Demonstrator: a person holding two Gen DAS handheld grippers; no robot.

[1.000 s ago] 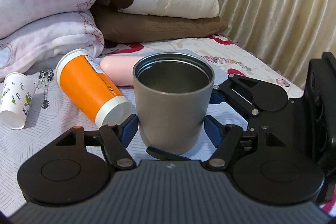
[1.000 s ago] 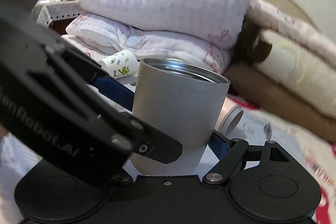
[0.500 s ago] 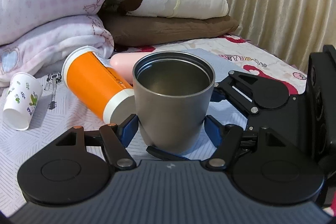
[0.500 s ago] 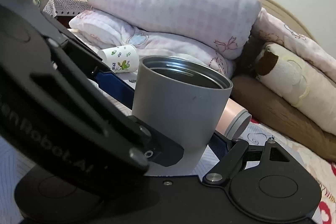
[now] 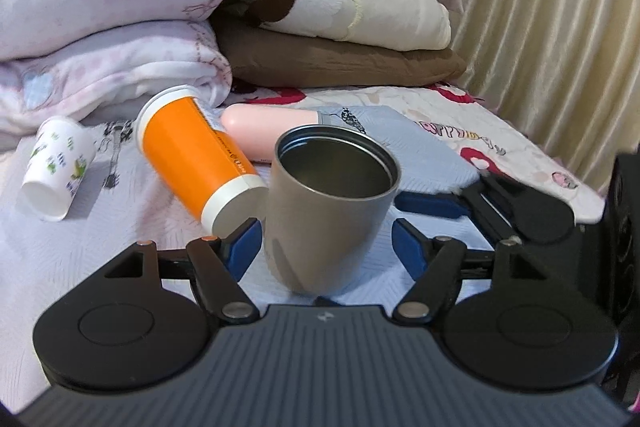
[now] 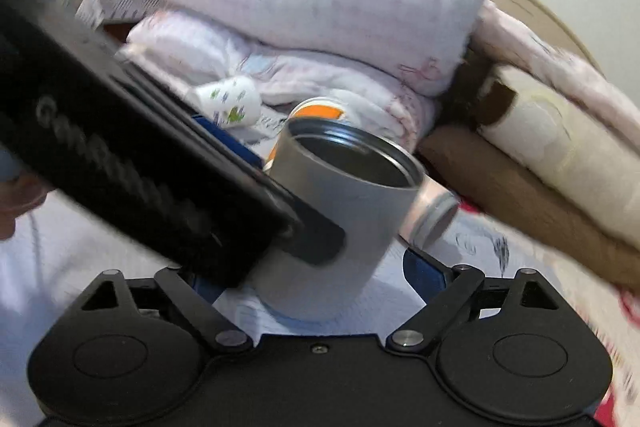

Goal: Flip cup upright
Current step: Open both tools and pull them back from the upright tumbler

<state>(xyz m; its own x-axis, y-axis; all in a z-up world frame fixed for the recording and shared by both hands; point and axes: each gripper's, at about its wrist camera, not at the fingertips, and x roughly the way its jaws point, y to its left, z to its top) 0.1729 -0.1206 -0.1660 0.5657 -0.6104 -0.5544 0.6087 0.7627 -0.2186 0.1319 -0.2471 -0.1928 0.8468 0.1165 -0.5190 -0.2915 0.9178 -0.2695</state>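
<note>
In the left wrist view, going left to right: a small white paper cup with green leaf print [image 5: 56, 167] lies on its side at the far left of the bed [image 5: 132, 211]. Next to it an orange cylindrical canister with white ends [image 5: 196, 159] also lies tipped over, with a pale pink bottle [image 5: 272, 125] behind it. At centre stands the grey metal cup with a dark threaded rim [image 5: 328, 211], mouth up but leaning a little to the right, its base on the bedsheet.

The left tool [image 5: 326, 243] sits spread around the cup's lower body, with a clear gap on the right side; on the left, contact cannot be told. Further right, the right tool [image 5: 420, 205] lies low on the bed, also spread, pinching nothing.

In the blurred right wrist view, the cup [image 6: 340, 223] sits at centre, between spread blue pads.

The cup looks rigid, smooth and fairly weighty, likely double-walled steel. Its slick sides could slip under a light pinch, and the soft bedding gives an unsteady footing. The mid-body, below the rim, seems the safest place to hold.
</note>
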